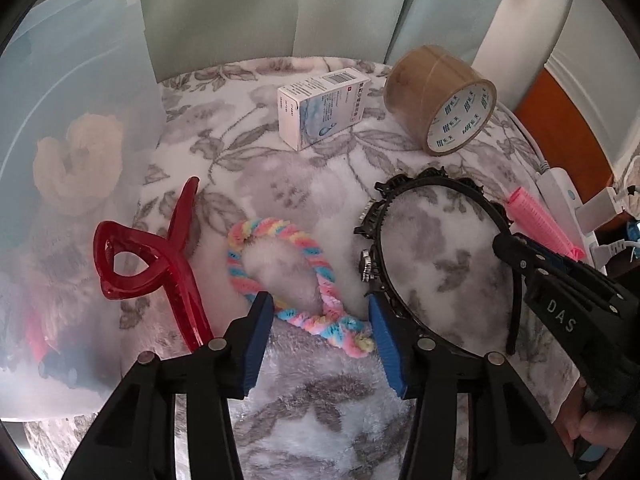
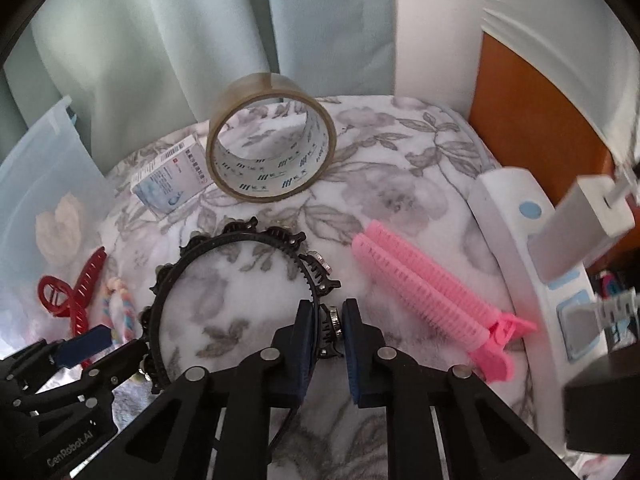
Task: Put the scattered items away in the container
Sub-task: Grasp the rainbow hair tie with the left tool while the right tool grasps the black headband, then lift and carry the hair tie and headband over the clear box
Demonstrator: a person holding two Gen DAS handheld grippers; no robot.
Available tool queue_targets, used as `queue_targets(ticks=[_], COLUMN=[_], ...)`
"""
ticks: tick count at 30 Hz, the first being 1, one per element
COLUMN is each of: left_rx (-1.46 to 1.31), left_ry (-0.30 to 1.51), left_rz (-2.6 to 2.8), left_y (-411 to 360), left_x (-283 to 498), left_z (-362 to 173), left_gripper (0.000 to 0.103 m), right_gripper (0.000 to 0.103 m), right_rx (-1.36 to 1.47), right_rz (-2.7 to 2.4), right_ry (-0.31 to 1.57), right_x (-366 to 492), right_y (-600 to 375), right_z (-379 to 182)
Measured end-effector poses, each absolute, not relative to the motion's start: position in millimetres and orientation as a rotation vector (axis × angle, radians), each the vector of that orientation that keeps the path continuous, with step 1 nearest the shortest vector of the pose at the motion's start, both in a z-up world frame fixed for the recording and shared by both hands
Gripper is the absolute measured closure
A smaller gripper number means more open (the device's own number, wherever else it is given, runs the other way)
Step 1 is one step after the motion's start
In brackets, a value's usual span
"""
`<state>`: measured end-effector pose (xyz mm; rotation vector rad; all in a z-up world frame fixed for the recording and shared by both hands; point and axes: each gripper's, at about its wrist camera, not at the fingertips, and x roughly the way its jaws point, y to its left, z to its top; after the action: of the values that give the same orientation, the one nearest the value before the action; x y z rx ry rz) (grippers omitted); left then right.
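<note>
**A:** Biggest thing first: the translucent container (image 1: 76, 128) stands at the left edge of the flowered blanket (image 1: 304, 184), with a pale, soft-looking item already showing through its wall. We take that as the drop-off, placed within reach of the left side.

**B:** Agreed. Then the tape roll (image 2: 271, 138), standing on its edge near the back, with the small white box (image 2: 168, 180) lying just beside it. Neither is touched.

**A:** Next down, the black headband (image 2: 236, 264). Our right gripper (image 2: 327, 320) has its pads clenched on the band's right side, at one of the small clips on the band. We grip there, we think, because the thin hoop lifts easily from one side.

**B:** In the left wrist view the same gripper reaches the hoop from the right, but its tips are hidden there. The headband rests on the blanket, not yet lifted.

**A:** The pink roller clip (image 2: 436, 300) lies just right of the headband, untouched. The red claw clip (image 1: 156, 264) lies close against the container wall.

**B:** Smallest: the pastel twisted hair tie (image 1: 292, 280). Our left gripper (image 1: 320, 312) straddles its near end, jaws part open, and the pads don't seem to press on it. We judge it isn't held yet.

**A:** So two pickups are in hand, one secured, one pending.
</note>
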<state>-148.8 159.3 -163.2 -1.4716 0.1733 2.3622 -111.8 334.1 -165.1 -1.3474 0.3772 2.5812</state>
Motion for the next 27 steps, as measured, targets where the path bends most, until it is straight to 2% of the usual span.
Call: queue_targets(ticks=[1,3,7,12,27], left_rx=[-1.457,-1.432,-1.44,-1.42,-1.328], left_ry=[0.175,0.191,0.156,0.148,0.079], left_rz=[2.363,2.355,2.337,2.334,2.324], left_y=[159,160,154,150,148], left_x=[-146,-145,-145,-143,-140], left_z=[-161,-158,-155,-146,-108], left_gripper=[0.072,0.086,0.092,0.096,0.096], right_gripper=[0.087,0.087,0.087,0.087,0.087], right_rx=[-1.344,-1.333,-1.315,-1.308,-1.223], right_rz=[2.581,2.586,2.59,2.581,2.604], right_ry=[0.385,0.393,0.418,0.471,0.528], right_x=[-110,-106,-94,-82,-59], right_y=[334,332,332,334,335], right_z=[-165,-163,-158,-156,-125])
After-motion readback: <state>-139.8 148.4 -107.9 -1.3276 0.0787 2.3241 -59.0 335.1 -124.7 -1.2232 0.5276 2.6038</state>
